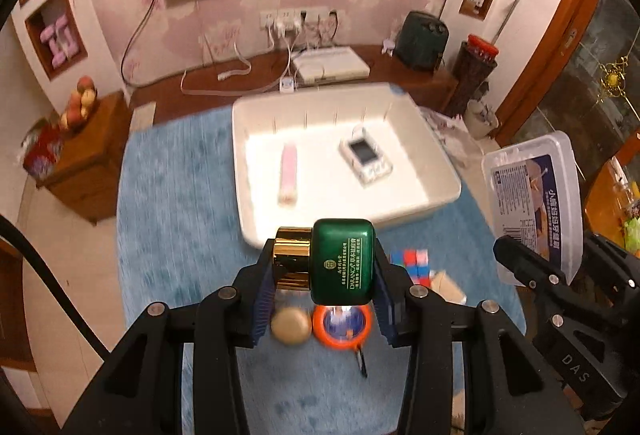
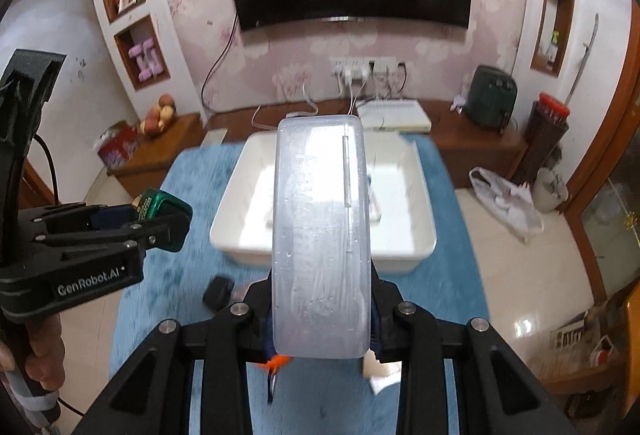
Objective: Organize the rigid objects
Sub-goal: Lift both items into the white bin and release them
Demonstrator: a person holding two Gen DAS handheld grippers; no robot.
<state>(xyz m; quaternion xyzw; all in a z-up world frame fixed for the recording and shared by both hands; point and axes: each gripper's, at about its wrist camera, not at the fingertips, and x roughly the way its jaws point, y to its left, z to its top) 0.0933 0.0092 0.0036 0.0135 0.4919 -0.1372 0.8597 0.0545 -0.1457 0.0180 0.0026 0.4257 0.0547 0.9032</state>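
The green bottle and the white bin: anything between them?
Left wrist view: only bare blue mat between green bottle and white bin.

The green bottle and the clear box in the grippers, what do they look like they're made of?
Green bottle: probably glossy glass or plastic, given its sheen; its gold cap mirrors light like metallised plastic. Clear box: frosted translucent plastic, the tray showing faintly through.

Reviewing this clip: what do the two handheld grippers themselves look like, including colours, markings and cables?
Both are matte black plastic linkage frames with silver round pivot bolts and blue ribbed pads. The left gripper carries white "GenRobot.AI" lettering and a black cable; its handle is grey-taped, held by a bare hand. The right gripper shows "DAS" lettering.
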